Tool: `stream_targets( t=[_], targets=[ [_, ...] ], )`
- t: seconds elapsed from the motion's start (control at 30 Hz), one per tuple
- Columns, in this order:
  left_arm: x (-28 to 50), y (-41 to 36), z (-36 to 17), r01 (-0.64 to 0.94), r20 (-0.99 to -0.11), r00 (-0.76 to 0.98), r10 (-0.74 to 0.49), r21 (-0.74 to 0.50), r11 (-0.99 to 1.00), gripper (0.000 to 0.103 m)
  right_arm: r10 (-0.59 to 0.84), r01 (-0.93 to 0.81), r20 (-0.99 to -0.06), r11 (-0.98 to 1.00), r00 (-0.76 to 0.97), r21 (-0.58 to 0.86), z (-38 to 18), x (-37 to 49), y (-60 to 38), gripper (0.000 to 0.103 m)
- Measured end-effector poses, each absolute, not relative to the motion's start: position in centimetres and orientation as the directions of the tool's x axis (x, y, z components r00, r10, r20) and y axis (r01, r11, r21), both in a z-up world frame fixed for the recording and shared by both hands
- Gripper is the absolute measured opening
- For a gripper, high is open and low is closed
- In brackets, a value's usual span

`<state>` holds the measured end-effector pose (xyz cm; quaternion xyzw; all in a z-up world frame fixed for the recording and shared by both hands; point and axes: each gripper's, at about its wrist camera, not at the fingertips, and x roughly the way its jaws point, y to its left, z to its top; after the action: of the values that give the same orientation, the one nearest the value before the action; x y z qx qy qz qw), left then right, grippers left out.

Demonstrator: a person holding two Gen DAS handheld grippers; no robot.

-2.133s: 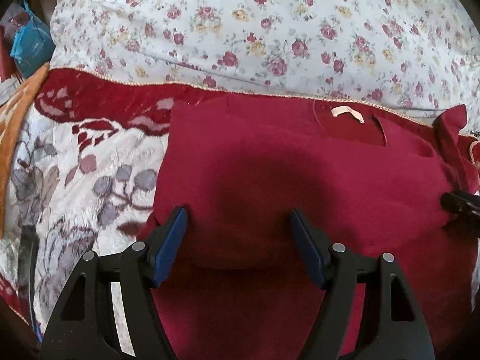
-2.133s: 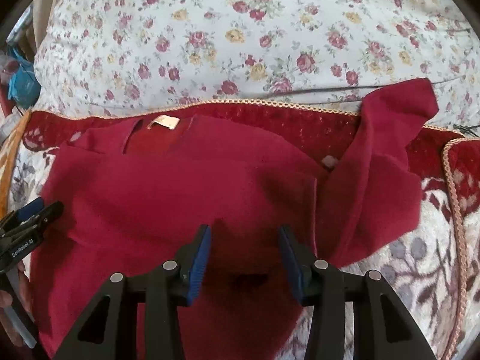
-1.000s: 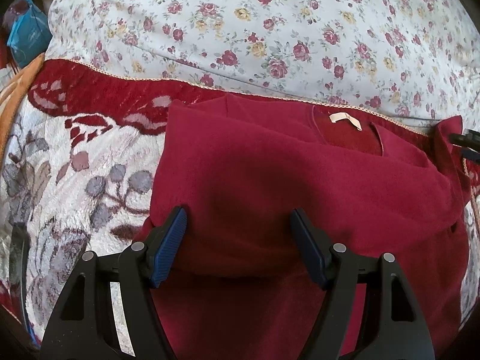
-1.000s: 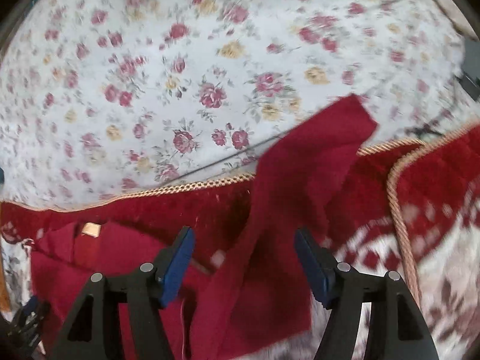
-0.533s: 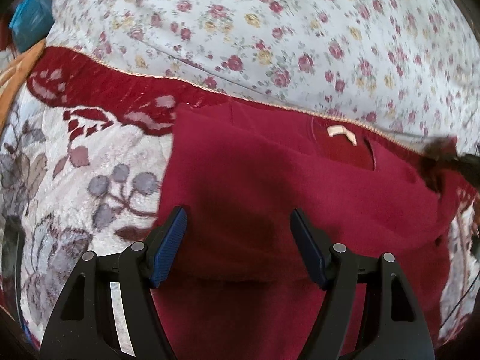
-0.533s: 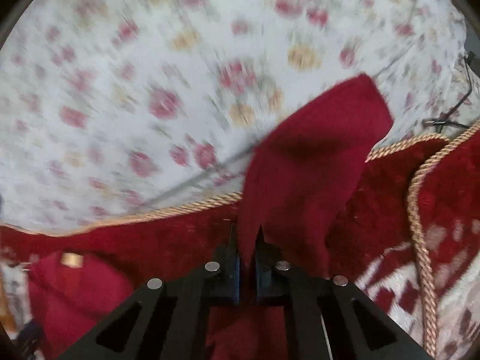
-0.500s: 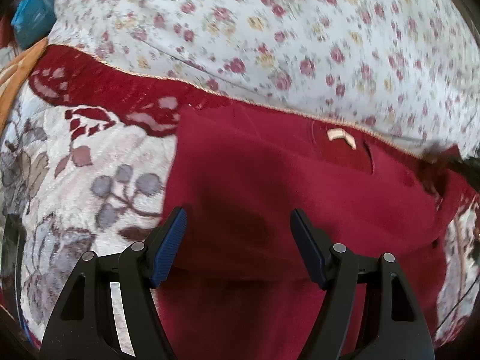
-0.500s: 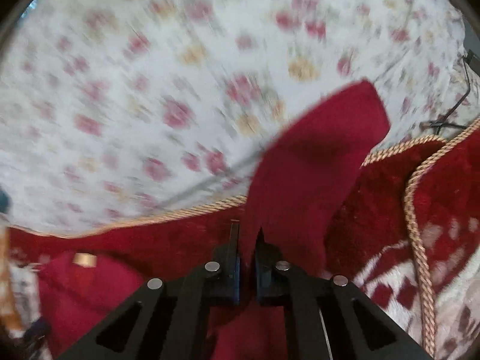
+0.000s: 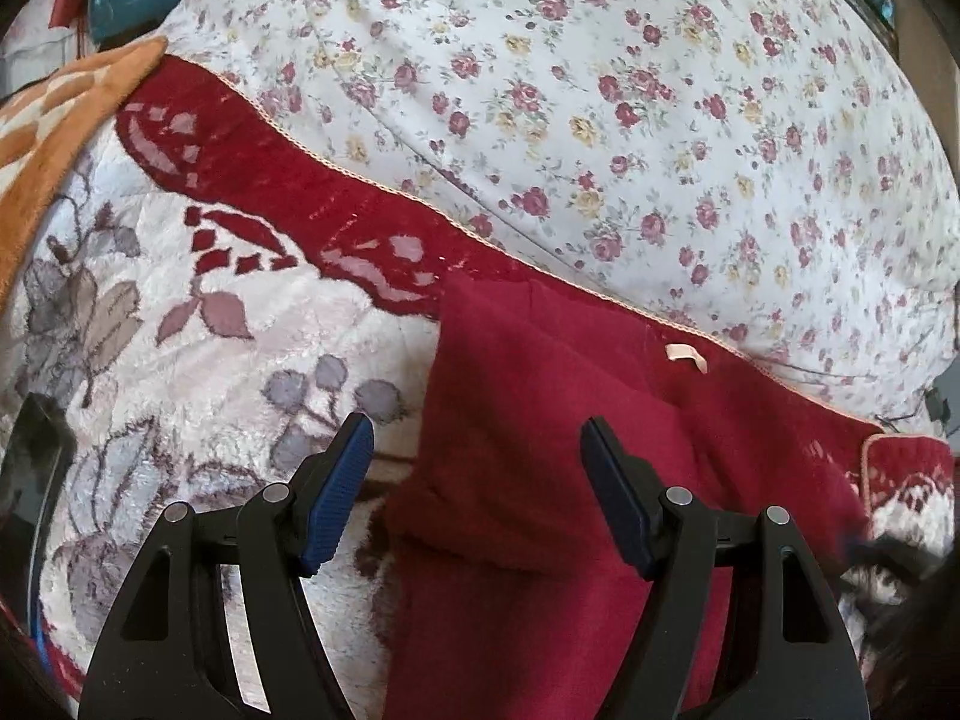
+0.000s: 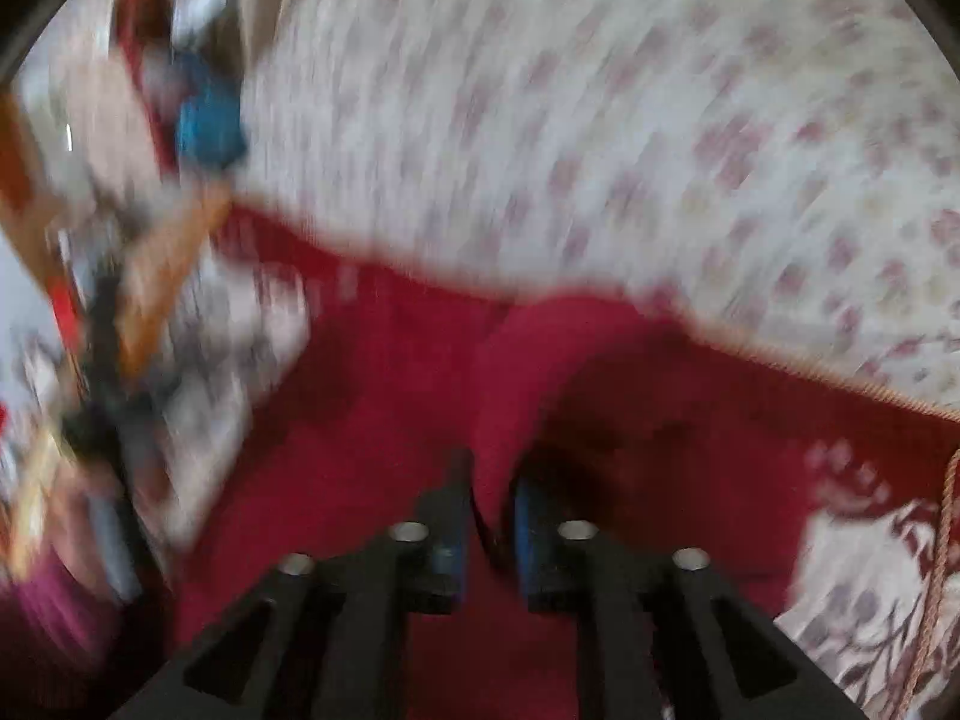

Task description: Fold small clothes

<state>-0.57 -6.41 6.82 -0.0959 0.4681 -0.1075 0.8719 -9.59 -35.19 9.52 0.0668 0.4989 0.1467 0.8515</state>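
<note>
One dark red top (image 9: 540,480) with a small pale tag (image 9: 686,355) lay partly folded on the blanket (image 9: 180,348). The left claw (image 9: 477,489) hung open over its left edge. The right claw (image 10: 489,525) pinched a red sleeve (image 10: 516,372).

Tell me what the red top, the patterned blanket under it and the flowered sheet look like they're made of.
Red top: probably a soft knit or fleece; matte, slightly fuzzy, with soft folds.
Blanket: plush, velvety pile, likely synthetic; it has a faint sheen, tufted texture and a corded edge.
Sheet: thin woven fabric, perhaps cotton; flat, matte, printed with small roses, creasing finely.
</note>
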Motion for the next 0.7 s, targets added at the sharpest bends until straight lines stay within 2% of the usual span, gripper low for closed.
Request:
stream_targets(
  t=[0.03,0.13,0.23,0.27,0.3,0.4,0.53,0.6,0.7],
  targets=[
    [-0.6,-6.6,6.8,0.109,-0.794,0.535,-0.287,-0.272,0.956,0.072,0.313,-0.188,-0.852,0.948,0.42,0.256,8.1,-10.2,-34.5,0.042],
    [-0.9,-7.5,7.0,0.153,-0.785,0.531,-0.318,-0.28,0.948,0.072,0.326,-0.171,-0.869,0.944,0.373,0.282,6.0,-11.2,-34.7,0.042],
    [-1.1,-8.7,6.9,0.199,-0.781,0.517,-0.351,-0.29,0.936,0.072,0.328,-0.136,-0.852,0.945,0.407,0.299,6.8,-12.3,-36.3,0.042],
    [-1.2,-9.2,6.8,0.213,-0.783,0.51,-0.357,-0.287,0.934,0.072,0.338,-0.129,-0.839,0.941,0.426,0.313,7.4,-12.4,-36.9,0.045],
    [-1.3,-9.6,6.7,0.222,-0.785,0.508,-0.355,-0.279,0.934,0.072,0.344,-0.103,-0.818,0.936,0.461,0.335,7.8,-12.3,-37.7,0.051],
    [-1.3,-10.1,6.6,0.231,-0.786,0.509,-0.351,-0.268,0.935,0.072,0.349,-0.061,-0.788,0.927,0.507,0.371,7.7,-10.8,-38.5,0.077],
    [-0.7,-8.9,6.7,0.219,-0.781,0.49,-0.387,-0.32,0.922,0.072,0.43,-0.024,-0.773,0.88,0.465,0.475,4.9,-6.8,-37.1,0.077],
    [-0.3,-7.8,7.1,0.196,-0.77,0.499,-0.398,-0.347,0.917,0.072,0.49,-0.102,-0.71,0.851,0.505,0.515,5.7,-6.7,-35.0,0.077],
    [0.1,-6.2,7.6,0.166,-0.757,0.502,-0.418,-0.39,0.906,0.072,0.526,-0.299,-0.698,0.851,0.486,0.433,7.4,-8.2,-29.8,0.077]
  ],
)
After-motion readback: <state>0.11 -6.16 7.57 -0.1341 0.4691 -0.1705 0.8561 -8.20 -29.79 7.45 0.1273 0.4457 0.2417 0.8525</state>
